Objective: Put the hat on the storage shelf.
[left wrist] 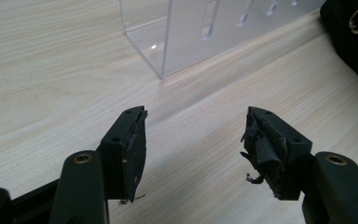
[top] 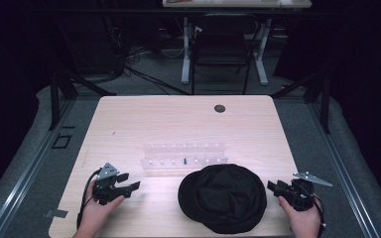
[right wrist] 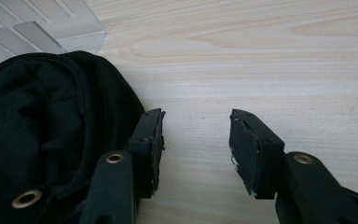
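Note:
A black cap (top: 223, 197) lies on the wooden table (top: 129, 119) near its front edge, brim to the left. Behind it stands a clear acrylic rack (top: 184, 157) with a row of small pegs. My left gripper (top: 129, 182) hovers over the table at the front left, open, nothing between its jaws; in its own view the left gripper (left wrist: 196, 135) faces bare wood with the rack's corner (left wrist: 168, 42) ahead. My right gripper (top: 274, 188) sits just right of the cap, open and empty. In the right gripper view, the right gripper (right wrist: 196, 126) has its left jaw beside the cap's fabric (right wrist: 42, 130).
A round cable hole (top: 220, 108) sits near the table's far edge. A dark chair (top: 222, 49) and a desk frame stand beyond the table. Black stands flank the table's far corners. Bare wood spreads between the left gripper and the cap.

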Demonstrator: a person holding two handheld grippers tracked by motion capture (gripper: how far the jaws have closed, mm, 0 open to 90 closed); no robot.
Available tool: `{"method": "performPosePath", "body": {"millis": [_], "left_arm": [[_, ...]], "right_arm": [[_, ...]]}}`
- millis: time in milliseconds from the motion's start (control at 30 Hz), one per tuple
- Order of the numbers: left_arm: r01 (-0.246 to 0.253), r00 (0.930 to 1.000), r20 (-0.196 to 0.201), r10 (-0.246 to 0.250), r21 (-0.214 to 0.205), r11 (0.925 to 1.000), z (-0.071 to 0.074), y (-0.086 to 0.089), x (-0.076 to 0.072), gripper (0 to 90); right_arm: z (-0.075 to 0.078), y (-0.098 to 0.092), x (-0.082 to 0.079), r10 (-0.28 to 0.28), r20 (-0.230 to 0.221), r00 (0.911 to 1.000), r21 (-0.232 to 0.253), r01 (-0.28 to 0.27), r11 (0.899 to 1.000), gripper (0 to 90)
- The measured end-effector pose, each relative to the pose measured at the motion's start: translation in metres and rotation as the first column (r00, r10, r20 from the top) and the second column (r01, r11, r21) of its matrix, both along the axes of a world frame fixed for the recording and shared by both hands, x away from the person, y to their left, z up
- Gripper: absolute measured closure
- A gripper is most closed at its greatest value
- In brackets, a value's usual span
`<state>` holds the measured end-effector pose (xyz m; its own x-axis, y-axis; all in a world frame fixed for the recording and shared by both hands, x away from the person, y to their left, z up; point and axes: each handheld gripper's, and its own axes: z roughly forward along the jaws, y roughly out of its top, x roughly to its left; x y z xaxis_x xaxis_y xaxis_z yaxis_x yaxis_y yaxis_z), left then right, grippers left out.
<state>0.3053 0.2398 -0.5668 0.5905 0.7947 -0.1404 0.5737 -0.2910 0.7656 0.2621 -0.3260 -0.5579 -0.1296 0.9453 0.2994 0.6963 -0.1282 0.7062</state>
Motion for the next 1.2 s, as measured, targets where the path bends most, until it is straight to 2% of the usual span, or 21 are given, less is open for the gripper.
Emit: {"method": "performPosePath", "body": {"millis": [200,233,267,433,467,633,767,900,967,1100,1200], "left_arm": [[-0.003,1.0000,0.001,0.003,-0.007,1.0000,0.001,0.000,0.000,39.0],[-0.003,1.0000,0.002,0.003,-0.007,1.0000,0.001,0.000,0.000,39.0],[-0.001,1.0000,0.003,0.001,-0.004,1.0000,0.001,0.000,0.000,39.0],[-0.002,1.0000,0.008,0.002,-0.011,0.9999,0.002,0.000,-0.001,39.0],[0.000,1.0000,0.008,0.000,-0.011,0.9999,0.002,0.001,-0.001,39.0],[0.004,1.0000,0.008,-0.004,-0.010,0.9999,0.003,0.001,-0.001,39.0],[0.006,1.0000,0.006,-0.006,-0.015,0.9999,0.003,0.001,-0.001,39.0],[0.005,1.0000,0.001,-0.005,-0.019,0.9998,0.003,0.000,-0.001,39.0],[0.006,1.0000,-0.001,-0.006,-0.022,0.9997,0.003,0.000,-0.001,39.0],[0.004,1.0000,-0.005,-0.005,-0.025,0.9997,0.002,-0.001,-0.001,39.0],[0.006,1.0000,-0.007,-0.007,-0.022,0.9997,0.002,-0.001,-0.001,39.0]], "right_arm": [[0.002,-0.002,-0.001,-0.010,0.002,0.9999,0.003,0.010,1.000,53.7],[0.002,-0.001,-0.001,-0.028,0.011,0.9996,0.015,0.028,1.000,53.6],[0.004,-0.003,-0.002,-0.017,-0.004,0.9999,0.014,0.017,1.000,53.4],[0.009,-0.002,-0.002,-0.009,-0.015,0.9998,0.005,0.009,1.000,53.0],[0.014,-0.001,-0.001,-0.010,-0.020,0.9998,-0.012,0.010,1.000,53.0],[0.022,0.001,0.001,0.002,-0.035,0.9994,-0.007,-0.002,1.000,53.2],[0.029,0.004,0.001,0.027,-0.060,0.9979,-0.001,-0.027,1.000,53.3],[0.036,0.008,0.002,0.061,-0.086,0.9944,-0.030,-0.064,0.998,53.4],[0.040,0.009,0.003,0.084,-0.117,0.9895,-0.042,-0.090,0.995,53.6],[0.044,0.010,0.004,0.093,-0.149,0.9845,-0.073,-0.105,0.992,53.9],[0.049,0.011,0.005,0.103,-0.163,0.9811,-0.068,-0.116,0.991,54.0]]}}
